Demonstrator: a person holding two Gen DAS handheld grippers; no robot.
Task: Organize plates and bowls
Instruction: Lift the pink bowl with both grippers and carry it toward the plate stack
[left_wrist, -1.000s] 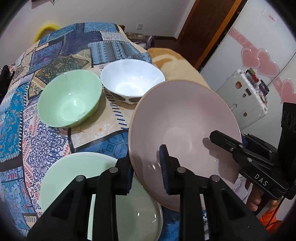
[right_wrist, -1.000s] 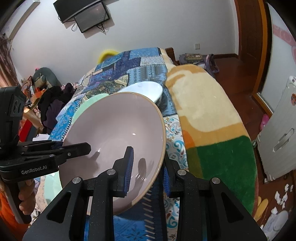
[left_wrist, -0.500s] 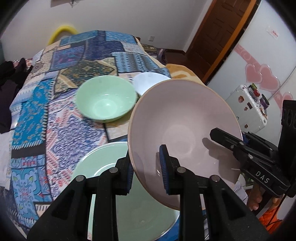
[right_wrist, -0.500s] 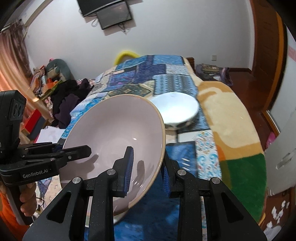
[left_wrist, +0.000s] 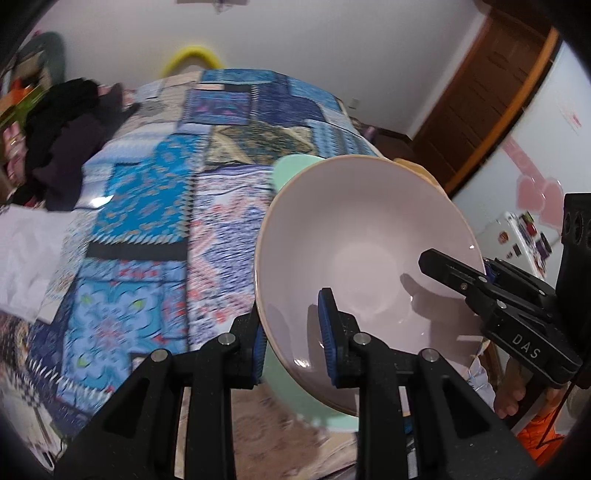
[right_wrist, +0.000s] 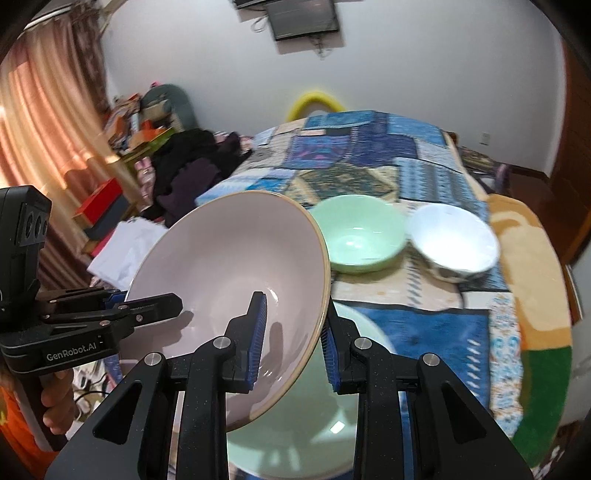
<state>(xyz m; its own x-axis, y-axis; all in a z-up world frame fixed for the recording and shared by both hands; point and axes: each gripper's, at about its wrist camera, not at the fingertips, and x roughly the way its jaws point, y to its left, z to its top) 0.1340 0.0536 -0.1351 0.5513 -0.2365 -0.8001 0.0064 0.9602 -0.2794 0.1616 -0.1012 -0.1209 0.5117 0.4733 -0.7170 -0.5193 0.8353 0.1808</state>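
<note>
Two grippers clamp one pink plate (left_wrist: 365, 236) by opposite edges of its rim. The left gripper (left_wrist: 293, 338) has its jaws nearly closed on the near-left rim, one blue pad inside the dish, one behind it. The right gripper (right_wrist: 290, 339) pinches the other rim likewise. The plate is tilted, off the patchwork cloth (right_wrist: 424, 325), above a pale green plate (right_wrist: 295, 435). Beyond it, a green bowl (right_wrist: 360, 232) and a white bowl (right_wrist: 456, 240) sit side by side on the cloth.

A pale pink bowl (right_wrist: 229, 280) with a tan rim fills the centre; a mint green bowl (right_wrist: 364, 232), a white bowl (right_wrist: 456, 240) upper right; blue patchwork cloth (right_wrist: 369, 155).
</note>
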